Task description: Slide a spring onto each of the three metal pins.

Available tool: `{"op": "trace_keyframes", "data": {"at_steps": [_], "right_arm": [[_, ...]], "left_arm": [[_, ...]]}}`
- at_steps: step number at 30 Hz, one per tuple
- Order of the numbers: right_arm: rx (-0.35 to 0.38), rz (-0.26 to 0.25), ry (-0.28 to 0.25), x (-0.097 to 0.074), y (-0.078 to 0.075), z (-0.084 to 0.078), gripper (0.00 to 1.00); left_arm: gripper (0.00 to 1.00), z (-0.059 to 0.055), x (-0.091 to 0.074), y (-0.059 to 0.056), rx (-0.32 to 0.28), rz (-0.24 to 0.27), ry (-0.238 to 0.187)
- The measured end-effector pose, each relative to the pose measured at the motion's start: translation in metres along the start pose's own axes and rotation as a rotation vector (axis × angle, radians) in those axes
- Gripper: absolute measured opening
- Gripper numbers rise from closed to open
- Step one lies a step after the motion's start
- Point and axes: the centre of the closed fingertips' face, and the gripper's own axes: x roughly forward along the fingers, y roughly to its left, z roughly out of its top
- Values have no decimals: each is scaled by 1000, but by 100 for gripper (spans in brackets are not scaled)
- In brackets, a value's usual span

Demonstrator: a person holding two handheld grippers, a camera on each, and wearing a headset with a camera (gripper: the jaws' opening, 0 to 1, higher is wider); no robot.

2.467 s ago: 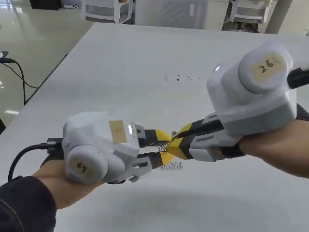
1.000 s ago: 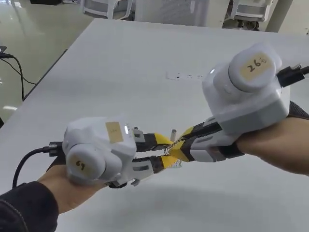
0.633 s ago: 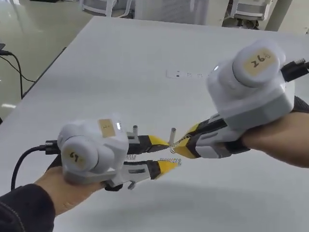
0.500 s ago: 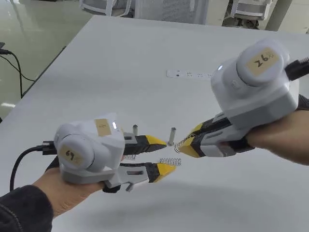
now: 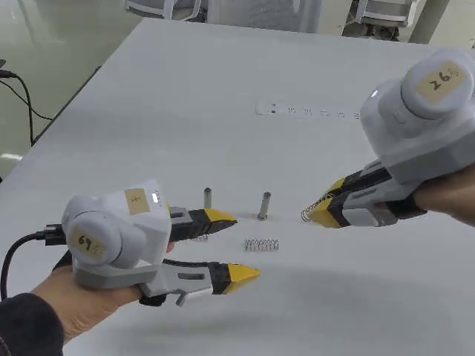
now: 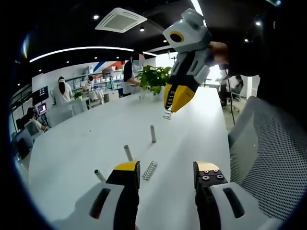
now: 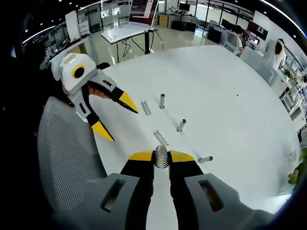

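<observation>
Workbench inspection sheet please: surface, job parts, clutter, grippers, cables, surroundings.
Surface: white table, no marks seen.
Job's things: three pins, all bare; two loose springs lying on the table; third spring in the right gripper.
Clutter: flush socket strip, otherwise nothing seen.
Grippers: left gripper open, empty; right gripper shut on the third spring, raised off the table.
Cables: black cable from the left gripper.
Surroundings: chairs at the far end; open office, people, plant.

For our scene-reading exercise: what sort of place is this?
Probably an open-plan office or lab: a long white table, a mesh office chair, strip ceiling lights, and people at desks behind.
</observation>
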Motion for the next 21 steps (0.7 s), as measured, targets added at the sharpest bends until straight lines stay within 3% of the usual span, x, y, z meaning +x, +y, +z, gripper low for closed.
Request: {"op": "trace_keyframes", "data": {"at_steps": [13,21], "right_arm": [[6,-50,33,-7,-36,-9,13],[-2,-75,86,-4,-58,-18,13]], "left_arm": [[53,-20,-16,17,-22,73,32],[54,-27,-26,25,-37,113,43]]}}
